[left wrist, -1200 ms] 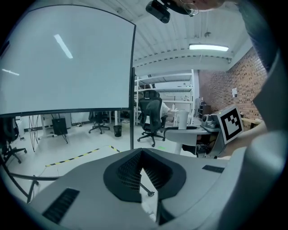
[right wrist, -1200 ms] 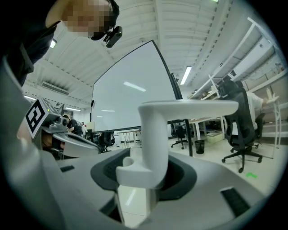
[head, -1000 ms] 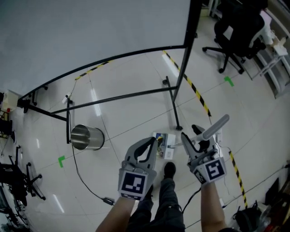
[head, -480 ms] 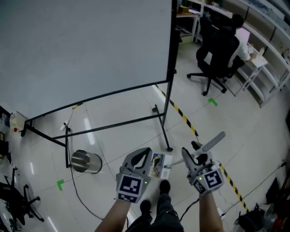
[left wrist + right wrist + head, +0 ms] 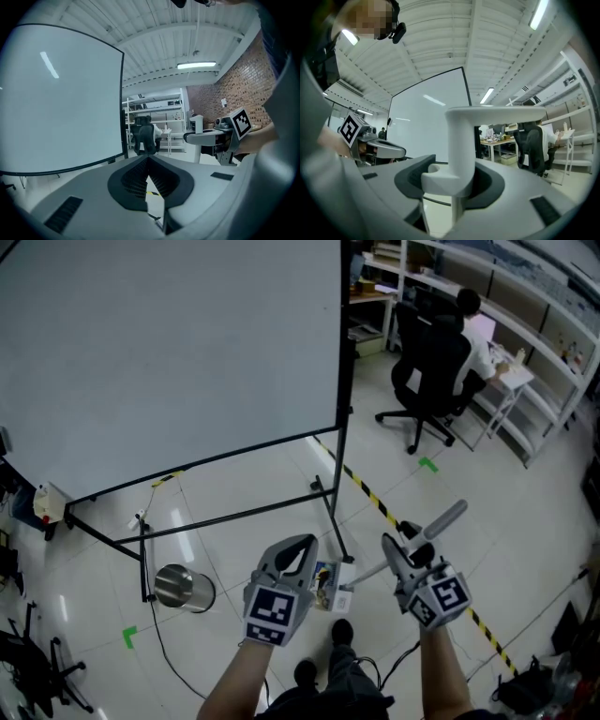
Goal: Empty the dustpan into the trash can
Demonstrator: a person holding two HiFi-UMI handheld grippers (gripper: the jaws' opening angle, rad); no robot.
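The right gripper [image 5: 403, 542] pinches the dustpan's handle [image 5: 446, 518]. In the right gripper view the pale grey handle [image 5: 461, 140] stands upright between the jaws of that gripper [image 5: 454, 173], with a flat bar across its top, and the dark pads press on it from both sides. In the head view the grip end of the handle sticks up and to the right of the gripper. A thin rod runs down and to the left from the gripper to the dustpan [image 5: 330, 585].

The pan is small and white and carries colourful scraps [image 5: 324, 579]. It shows between the two grippers, above the person's shoe [image 5: 342, 629].

The left gripper [image 5: 298, 549] is pressed together, its tips meeting with nothing between them; the left gripper view [image 5: 149, 159] shows the same.

The trash can [image 5: 184, 587], a shiny metal cylinder, stands on the floor [image 5: 253, 493] to the left. It is beside a leg of the whiteboard [image 5: 169, 352] stand and well apart from the pan.
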